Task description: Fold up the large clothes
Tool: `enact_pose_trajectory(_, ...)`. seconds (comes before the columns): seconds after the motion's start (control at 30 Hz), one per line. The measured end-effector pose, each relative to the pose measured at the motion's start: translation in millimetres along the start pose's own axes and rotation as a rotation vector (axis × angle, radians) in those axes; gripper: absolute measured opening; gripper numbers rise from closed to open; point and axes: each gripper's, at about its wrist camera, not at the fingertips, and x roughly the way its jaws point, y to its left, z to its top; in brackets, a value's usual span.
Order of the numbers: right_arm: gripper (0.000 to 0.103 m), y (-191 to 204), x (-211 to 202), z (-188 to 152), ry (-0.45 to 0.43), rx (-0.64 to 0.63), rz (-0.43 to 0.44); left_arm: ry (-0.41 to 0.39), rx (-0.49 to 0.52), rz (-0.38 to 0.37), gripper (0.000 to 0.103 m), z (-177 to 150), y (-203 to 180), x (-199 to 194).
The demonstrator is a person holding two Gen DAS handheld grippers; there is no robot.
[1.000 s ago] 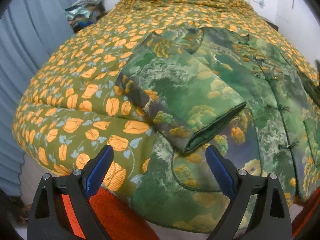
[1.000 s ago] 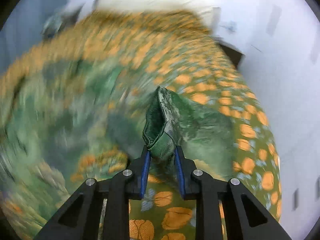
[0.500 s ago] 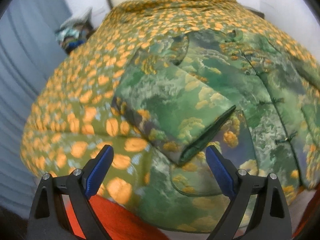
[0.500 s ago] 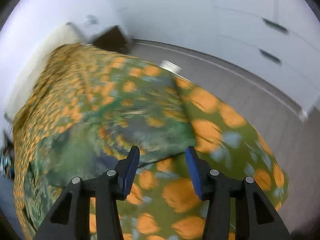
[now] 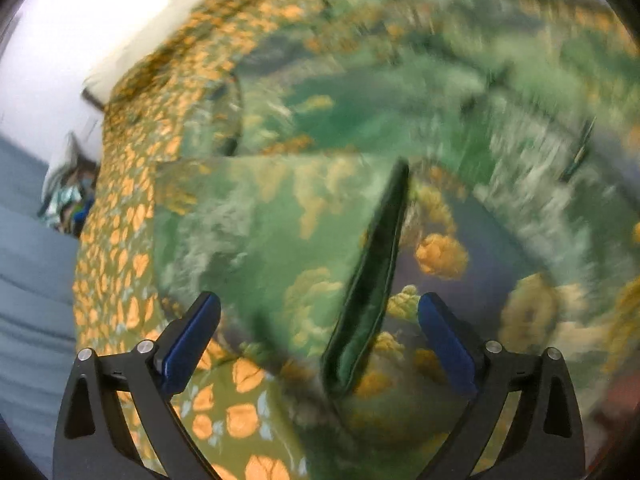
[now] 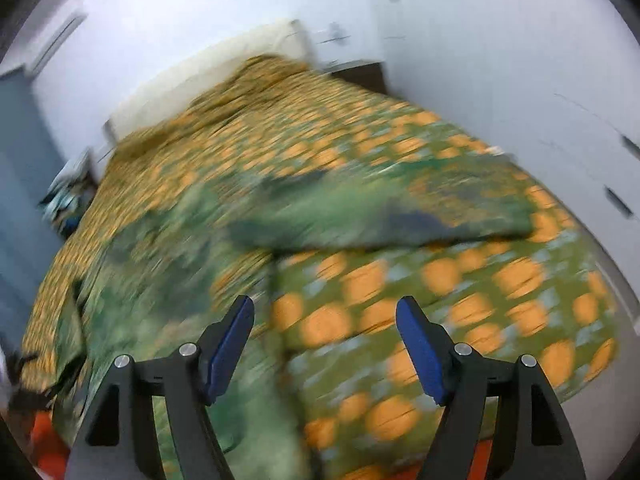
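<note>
Left tool (image 5: 319, 320) open over jacket (image 5: 280, 232) cuff; right tool (image 6: 325, 322) open, empty — bedspread (image 6: 480, 280) motion-blurred.

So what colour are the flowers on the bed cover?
Orange, on olive green bed cover; clearest in the right wrist view.

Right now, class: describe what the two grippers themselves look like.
Both match: the left gripper and right gripper have black angular frames with triangular cut-outs, silver round bolts, and blue padded fingers. No cables, markings or sleeves show.
</note>
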Motion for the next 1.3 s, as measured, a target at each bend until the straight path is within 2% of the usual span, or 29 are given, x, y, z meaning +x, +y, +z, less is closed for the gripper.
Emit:
enact_pose_trajectory(0.03, 0.073, 11.3, 3.8, -7.9, 0.014, -0.008, 0.02, 0.009, 0.025, 0.03, 0.092, -0.1, -4.7, 8.8)
enact_pose_trajectory(0.07, 0.073, 21.6, 7.4, -14.9, 0.028, -0.019, 0.038, 0.012, 0.017, 0.033, 0.08, -0.9, -2.9, 12.7)
enact_pose_trajectory(0.1, 0.073, 26.8, 8.1, -19.9, 0.036, -0.025, 0.047, 0.023, -0.018, 0.011, 0.044, -1.9, 3.8, 15.0)
enact_pose_trajectory(0.13, 0.073, 34.6, 9.3, -25.5, 0.05, -0.038, 0.064, 0.044, -0.096, -0.049, 0.021, -3.6, 17.4, 15.9)
enact_pose_trajectory(0.17, 0.073, 41.5, 8.6, -30.6, 0.06, -0.054, 0.079, 0.037, -0.215, -0.108, 0.016, -6.9, 40.5, 11.7)
enact_pose_trajectory(0.2, 0.073, 45.7, 7.6, -33.0, 0.061, -0.067, 0.085, 0.014, -0.291, -0.128, 0.012, -10.9, 58.3, 5.2)
enact_pose_trajectory(0.3, 0.073, 59.1, -2.2, -41.9, 0.038, -0.126, 0.079, -0.05, -0.477, -0.133, 0.01, -24.8, 111.4, -17.2)
enact_pose_trajectory(0.4, 0.073, 64.1, -12.8, -44.8, 0.023, -0.151, 0.078, -0.119, -0.699, -0.136, 0.01, -51.0, 179.8, -39.9)
enact_pose_trajectory(0.47, 0.073, 66.5, -16.4, -43.5, 0.017, -0.159, 0.077, -0.141, -0.855, -0.091, 0.01, -79.5, 229.4, -47.2)
enact_pose_trajectory(0.6, 0.073, 75.9, -20.2, -41.0, 0.01, -0.172, 0.089, -0.1, -1.057, 0.006, 0.014, -132.1, 285.3, -36.3)
enact_pose_trajectory(0.67, 0.073, 81.1, -17.7, -41.2, 0.02, -0.187, 0.094, -0.049, -1.165, 0.067, 0.022, -164.9, 304.4, -19.4)
enact_pose_trajectory(0.77, 0.073, 89.1, -12.5, -44.1, 0.044, -0.203, 0.103, 0.021, -1.258, 0.18, 0.042, -199.3, 313.0, -0.5)
enact_pose_trajectory(0.8, 0.073, 91.5, -11.3, -45.3, 0.05, -0.206, 0.106, 0.038, -1.278, 0.195, 0.058, -206.2, 317.4, 6.7)
enact_pose_trajectory(0.83, 0.073, 93.6, -10.6, -46.1, 0.053, -0.21, 0.107, 0.06, -1.309, 0.21, 0.068, -217.2, 319.4, 13.3)
enact_pose_trajectory(0.87, 0.073, 94.8, -10.0, -46.9, 0.056, -0.214, 0.108, 0.074, -1.336, 0.226, 0.071, -226.5, 320.6, 17.9)
enact_pose_trajectory(0.93, 0.073, 98.3, -9.8, -47.8, 0.058, -0.226, 0.108, 0.101, -1.371, 0.245, 0.072, -239.5, 318.5, 21.4)
enact_pose_trajectory(1.0, 0.073, 99.3, -9.2, -48.5, 0.06, -0.235, 0.104, 0.121, -1.39, 0.231, 0.072, -246.1, 315.7, 24.0)
enact_pose_trajectory(1.13, 0.073, 92.9, -1.8, -50.3, 0.076, -0.217, 0.082, 0.086, -1.355, 0.136, 0.074, -235.3, 287.6, 10.9)
enact_pose_trajectory(1.3, 0.073, 86.0, 15.5, -49.7, 0.13, -0.231, 0.051, -0.041, -1.128, -0.045, 0.09, -160.6, 217.7, -28.6)
